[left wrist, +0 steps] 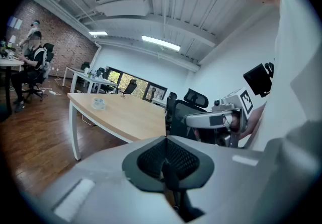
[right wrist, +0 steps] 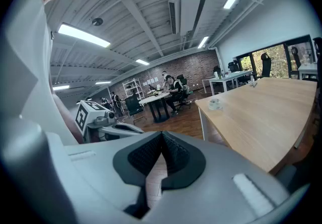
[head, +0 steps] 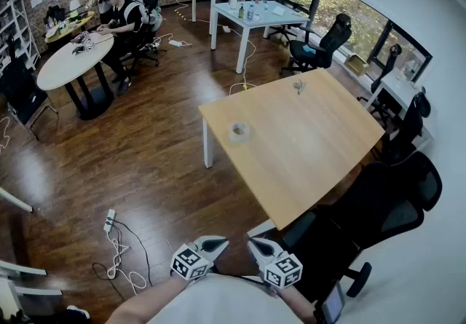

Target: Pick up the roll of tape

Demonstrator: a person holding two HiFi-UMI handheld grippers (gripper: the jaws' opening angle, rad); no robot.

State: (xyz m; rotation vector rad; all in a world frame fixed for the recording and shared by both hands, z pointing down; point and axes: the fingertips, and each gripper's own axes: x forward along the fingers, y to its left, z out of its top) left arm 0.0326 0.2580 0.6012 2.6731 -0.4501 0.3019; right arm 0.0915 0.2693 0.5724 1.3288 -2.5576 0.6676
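Not begun. Translucent roll of tape (head: 239,130) untouched on light wooden table (head: 313,162), mid-frame. Left hand-held gripper (head: 212,245), right hand-held gripper (head: 259,246): closed, empty, bottom centre.

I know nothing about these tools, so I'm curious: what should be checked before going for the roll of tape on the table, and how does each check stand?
1. Sight of the roll of tape: ok, it lies on the wooden table.
2. Tape clear of other things: ok, nothing touches it.
3. Left tool open: not ok, jaws together, empty.
4. Right tool open: not ok, jaws together, empty.
5. Tools near the tape: not ok, both are short of the table.
6. Way clear: cannot tell; a black chair stands at the table's near corner.
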